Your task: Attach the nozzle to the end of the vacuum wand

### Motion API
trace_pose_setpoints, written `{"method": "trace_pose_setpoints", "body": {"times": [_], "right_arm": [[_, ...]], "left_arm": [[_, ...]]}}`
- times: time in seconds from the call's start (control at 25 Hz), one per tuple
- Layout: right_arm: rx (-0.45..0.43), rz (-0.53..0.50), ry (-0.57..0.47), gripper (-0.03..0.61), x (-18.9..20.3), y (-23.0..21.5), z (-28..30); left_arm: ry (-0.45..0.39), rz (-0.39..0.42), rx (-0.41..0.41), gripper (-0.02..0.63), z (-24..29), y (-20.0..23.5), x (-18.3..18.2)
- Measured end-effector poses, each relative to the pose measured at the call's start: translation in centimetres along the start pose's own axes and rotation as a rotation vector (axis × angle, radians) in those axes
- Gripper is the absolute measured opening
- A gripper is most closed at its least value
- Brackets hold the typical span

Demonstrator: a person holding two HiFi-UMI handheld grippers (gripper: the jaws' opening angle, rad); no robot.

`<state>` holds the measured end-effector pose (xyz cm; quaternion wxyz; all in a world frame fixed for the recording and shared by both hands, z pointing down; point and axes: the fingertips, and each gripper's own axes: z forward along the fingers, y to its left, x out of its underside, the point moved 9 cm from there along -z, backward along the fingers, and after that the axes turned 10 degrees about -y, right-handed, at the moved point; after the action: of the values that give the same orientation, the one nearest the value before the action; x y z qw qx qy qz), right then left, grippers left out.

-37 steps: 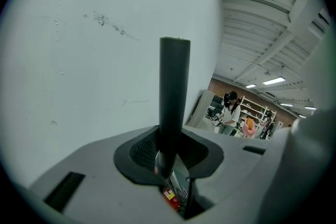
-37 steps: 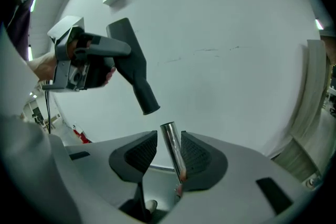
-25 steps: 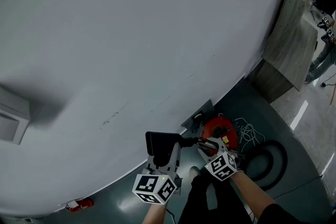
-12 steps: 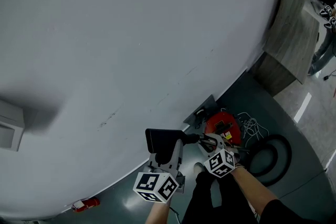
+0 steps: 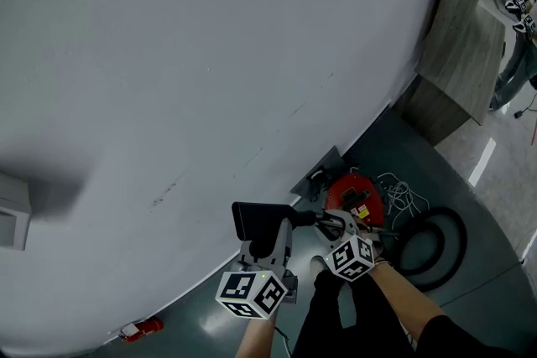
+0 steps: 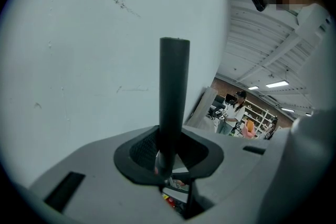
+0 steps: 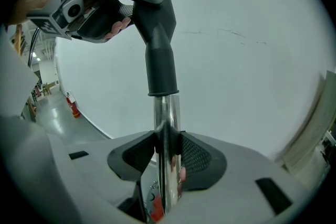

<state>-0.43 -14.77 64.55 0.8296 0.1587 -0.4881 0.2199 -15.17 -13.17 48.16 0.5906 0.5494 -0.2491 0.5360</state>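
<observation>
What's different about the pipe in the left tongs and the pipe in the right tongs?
The dark pipe in the left tongs is dull grey-black; the silver pipe in the right tongs shines like a mirror. The dark pipe's top end is bare, but the silver pipe's top goes into a black sleeve. Both stand straight up between their tongs, squeezed tight.

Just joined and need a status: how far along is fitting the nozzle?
Done: the nozzle already sits over the chrome wand end. In hand: the left hand-held gripper clamps the nozzle and the right hand-held gripper clamps the wand. Left: pressing fully home if needed, then releasing; seating depth is unclear.
</observation>
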Motion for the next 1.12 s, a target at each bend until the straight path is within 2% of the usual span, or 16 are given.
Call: {"method": "trace_pose_setpoints", "body": {"times": [0.72, 1.12], "right_arm": [[0.016, -0.016, -0.027, 0.155, 0.2, 0.1, 0.1], [0.020, -0.030, -0.037, 0.153, 0.2, 0.0, 0.1]], "left_arm": [[0.030, -0.038, 0.021, 0.084, 0.8, 0.9, 0.3], [0.066, -0.172, 0.043, 0.084, 1.8, 3.3, 0.5]]}}
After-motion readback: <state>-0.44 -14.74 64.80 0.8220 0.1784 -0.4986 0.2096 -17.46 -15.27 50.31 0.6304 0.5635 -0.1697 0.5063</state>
